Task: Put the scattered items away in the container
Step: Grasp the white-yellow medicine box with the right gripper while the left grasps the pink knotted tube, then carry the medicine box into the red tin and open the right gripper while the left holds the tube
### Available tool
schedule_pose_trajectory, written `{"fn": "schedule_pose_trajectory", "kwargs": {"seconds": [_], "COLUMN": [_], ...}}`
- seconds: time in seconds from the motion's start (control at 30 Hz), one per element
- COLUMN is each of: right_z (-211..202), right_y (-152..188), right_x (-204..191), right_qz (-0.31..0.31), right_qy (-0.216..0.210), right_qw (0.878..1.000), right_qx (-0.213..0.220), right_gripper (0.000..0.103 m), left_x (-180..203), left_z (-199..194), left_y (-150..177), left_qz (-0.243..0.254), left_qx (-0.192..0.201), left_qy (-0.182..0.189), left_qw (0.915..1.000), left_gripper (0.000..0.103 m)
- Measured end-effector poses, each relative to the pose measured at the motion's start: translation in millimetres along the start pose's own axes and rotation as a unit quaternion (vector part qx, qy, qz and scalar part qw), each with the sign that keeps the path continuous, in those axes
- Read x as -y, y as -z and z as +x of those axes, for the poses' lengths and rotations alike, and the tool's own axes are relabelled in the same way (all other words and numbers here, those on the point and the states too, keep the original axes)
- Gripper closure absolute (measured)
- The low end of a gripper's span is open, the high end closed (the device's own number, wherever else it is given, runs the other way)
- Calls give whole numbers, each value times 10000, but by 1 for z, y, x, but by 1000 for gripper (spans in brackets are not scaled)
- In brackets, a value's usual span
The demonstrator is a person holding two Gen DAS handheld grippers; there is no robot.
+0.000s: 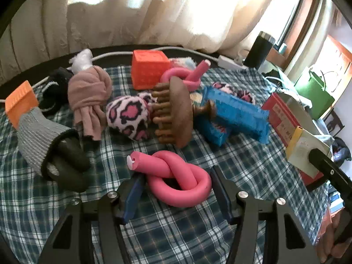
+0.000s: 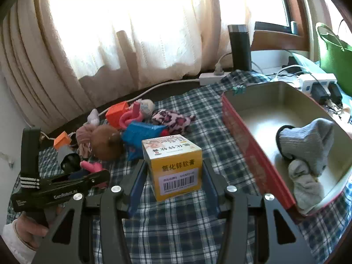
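In the left wrist view my left gripper (image 1: pixel 176 173) is open around a knotted pink foam roller (image 1: pixel 178 179) lying on the plaid cloth; the fingers flank it without pressing. In the right wrist view my right gripper (image 2: pixel 173 165) is shut on a yellow and white ointment box (image 2: pixel 176 165), held beside the red tin tray (image 2: pixel 246 136). The tray holds a grey sock (image 2: pixel 308 145) and a bundled light sock (image 2: pixel 305 187). The box (image 1: pixel 305 151) and tray (image 1: pixel 283 116) also show at the right of the left wrist view.
Scattered on the cloth: a brown massage brush (image 1: pixel 176 112), leopard-print sock ball (image 1: pixel 129 116), blue packet (image 1: pixel 233 114), orange cube (image 1: pixel 149 70), second pink roller (image 1: pixel 187 74), pink cloth bundle (image 1: pixel 90 94), grey sock (image 1: pixel 44 143), small orange block (image 1: pixel 19 103). A black flask (image 2: pixel 239 46) and power strip (image 2: pixel 213 77) stand behind.
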State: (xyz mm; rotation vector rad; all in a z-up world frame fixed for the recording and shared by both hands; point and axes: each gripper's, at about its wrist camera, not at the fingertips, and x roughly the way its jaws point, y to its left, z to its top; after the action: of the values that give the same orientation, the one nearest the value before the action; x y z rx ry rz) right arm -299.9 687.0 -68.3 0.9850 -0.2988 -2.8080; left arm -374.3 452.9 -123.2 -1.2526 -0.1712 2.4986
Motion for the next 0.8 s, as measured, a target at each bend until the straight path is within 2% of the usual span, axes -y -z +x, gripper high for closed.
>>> {"fn": "schedule_pose_trajectory", "kwargs": {"seconds": [0.13, 0.33, 0.57, 0.8], "right_z": [-19, -54, -74, -73], "right_y": [-7, -22, -26, -27], "right_x": [12, 57, 121, 146], "right_qz": [130, 561, 1166, 1269], "right_qy": [213, 959, 1831, 2062], "right_qw": [9992, 9903, 9714, 9658], "right_qx": [317, 838, 959, 925], "right_gripper": [49, 49, 49, 49], "left_x": [6, 16, 22, 29], "left_z": [-14, -20, -19, -19], "left_y": [-1, -1, 0, 3], "left_qz": [159, 323, 390, 430], "left_qx": [253, 314, 322, 290], "left_qy": [20, 82, 34, -71], "left_qw": [9995, 9990, 9987, 9986], "left_gripper": [42, 42, 42, 42]}}
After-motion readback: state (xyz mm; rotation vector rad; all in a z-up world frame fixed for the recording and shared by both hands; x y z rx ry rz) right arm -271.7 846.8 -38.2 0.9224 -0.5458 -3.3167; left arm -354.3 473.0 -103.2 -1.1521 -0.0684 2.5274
